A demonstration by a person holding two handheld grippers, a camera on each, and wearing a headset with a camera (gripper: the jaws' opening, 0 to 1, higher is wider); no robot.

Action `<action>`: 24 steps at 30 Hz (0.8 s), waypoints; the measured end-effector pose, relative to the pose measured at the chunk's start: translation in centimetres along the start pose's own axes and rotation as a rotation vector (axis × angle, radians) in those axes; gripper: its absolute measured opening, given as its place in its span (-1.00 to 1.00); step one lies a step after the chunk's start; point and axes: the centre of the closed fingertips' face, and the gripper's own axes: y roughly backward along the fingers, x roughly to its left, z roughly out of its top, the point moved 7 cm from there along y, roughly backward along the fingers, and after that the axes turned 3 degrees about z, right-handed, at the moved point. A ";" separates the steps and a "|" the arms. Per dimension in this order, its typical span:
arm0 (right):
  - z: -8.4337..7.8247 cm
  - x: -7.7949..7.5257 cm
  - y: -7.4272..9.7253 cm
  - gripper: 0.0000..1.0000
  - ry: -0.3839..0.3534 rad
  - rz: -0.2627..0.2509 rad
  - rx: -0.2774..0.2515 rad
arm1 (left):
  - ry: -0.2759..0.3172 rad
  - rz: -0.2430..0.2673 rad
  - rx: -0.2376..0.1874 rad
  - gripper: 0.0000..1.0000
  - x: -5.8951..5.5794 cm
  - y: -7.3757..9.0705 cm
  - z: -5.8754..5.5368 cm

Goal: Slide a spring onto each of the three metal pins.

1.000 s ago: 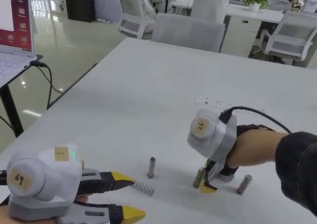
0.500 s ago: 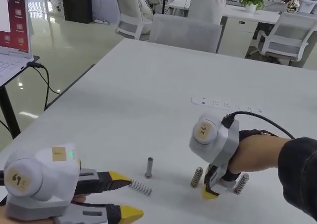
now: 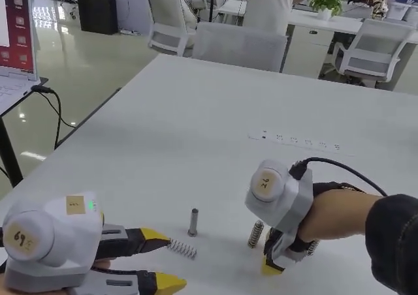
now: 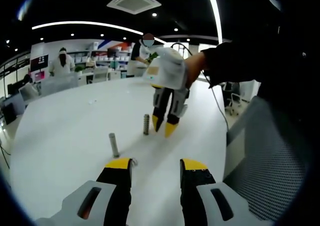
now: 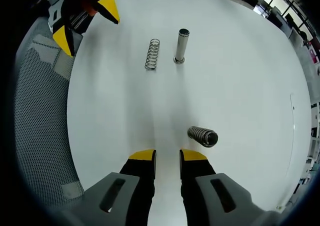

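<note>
Spring (image 3: 181,247), loose, lies on its side near the front edge of the tabletop (image 3: 196,112), between the upper tip of the left tool (image 3: 176,262) and a bare pin (image 3: 193,222), close to both.

The tabletop is wide and white. Beyond its far edge stand grey office chairs (image 3: 238,44), and an open laptop (image 3: 13,34) sits off to the left. A flat power strip (image 3: 300,141) lies further back on the tabletop, well apart from the pins.

The left tool lies low at the near left, its yellow-tipped jaws apart and holding nothing. The right tool (image 3: 270,265), held by a hand (image 3: 330,207) in a dark sleeve, points down at the tabletop, its jaws slightly apart and empty. It partly hides one spring-covered pin (image 3: 313,246) behind it. A second spring-covered pin (image 3: 256,234) stands just left of that tool. The bare pin stands upright further left.
</note>
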 end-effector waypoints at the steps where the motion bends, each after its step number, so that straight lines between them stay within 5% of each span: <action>1: 0.1 0.1 0.0 -0.68 0.001 0.001 0.000 | 0.000 0.000 0.001 -0.36 0.0 0.0 0.0; 24: 3.2 2.9 -0.9 -0.67 0.059 0.035 -0.032 | -0.002 -0.005 0.001 -0.36 0.0 0.0 0.0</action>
